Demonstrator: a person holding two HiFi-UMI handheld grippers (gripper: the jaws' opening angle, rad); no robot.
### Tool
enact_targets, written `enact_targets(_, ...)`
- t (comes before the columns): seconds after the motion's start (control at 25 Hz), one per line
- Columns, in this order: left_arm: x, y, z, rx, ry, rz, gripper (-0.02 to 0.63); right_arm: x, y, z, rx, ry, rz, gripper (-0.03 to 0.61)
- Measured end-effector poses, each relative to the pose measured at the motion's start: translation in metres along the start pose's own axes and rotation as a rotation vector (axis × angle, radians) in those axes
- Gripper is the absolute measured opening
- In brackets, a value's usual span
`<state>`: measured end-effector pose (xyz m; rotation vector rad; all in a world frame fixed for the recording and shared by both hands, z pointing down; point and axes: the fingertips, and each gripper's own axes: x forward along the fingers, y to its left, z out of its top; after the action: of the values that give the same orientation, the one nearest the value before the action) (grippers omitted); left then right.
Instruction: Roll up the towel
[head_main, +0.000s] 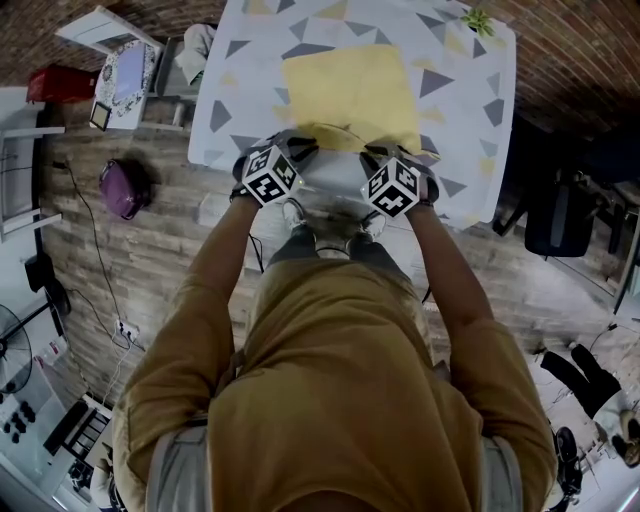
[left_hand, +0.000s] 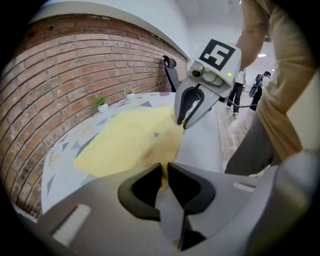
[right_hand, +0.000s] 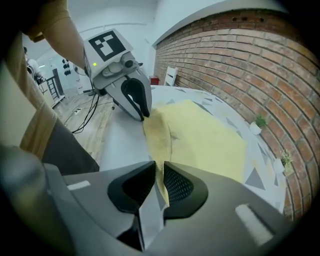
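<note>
Towel (head_main: 350, 90) on table (head_main: 470, 80) — near edge pinched in left tool (left_hand: 164, 169), right tool (right_hand: 159, 169)

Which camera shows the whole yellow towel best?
The head view: the towel lies nearly whole on the table, seen from above. Both gripper views show it slantwise from its pinched near edge.

Triangle-patterned table (head_main: 462, 60), yellow towel (head_main: 350, 95) on it, small plant (head_main: 478, 20), seemingly potted

We see a white, triangle-patterned surface (head_main: 462, 95) under the fingers (left_hand: 142, 192), a small green potted plant (head_main: 478, 20) far beyond them, and a purple bag (head_main: 122, 188) well left.
</note>
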<state>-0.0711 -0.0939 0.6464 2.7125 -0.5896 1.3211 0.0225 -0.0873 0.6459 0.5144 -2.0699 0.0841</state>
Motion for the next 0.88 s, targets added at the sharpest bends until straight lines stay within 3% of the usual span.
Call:
enact_targets(0.08,-0.001,-0.001,-0.002,-0.001,0.008,0.005,0.095,-0.001,0.002,-0.001,-0.017,0.014,-0.003,0.031)
enact_targets(0.36,-0.017,-0.011,0.004,-0.018,-0.01,-0.032,0.091,-0.014,0.015,-0.003,-0.014,0.027,0.052,0.026)
enact_targets(0.64,-0.031,0.001,0.021,-0.123,-0.022,-0.145,0.092,-0.028,0.006,0.007,0.072,0.022,0.146,0.028)
enact_targets(0.88,-0.029,0.007,0.027,-0.114,0.033,-0.265,0.091,-0.036,-0.01,0.016,0.087,0.049,0.233,0.028)
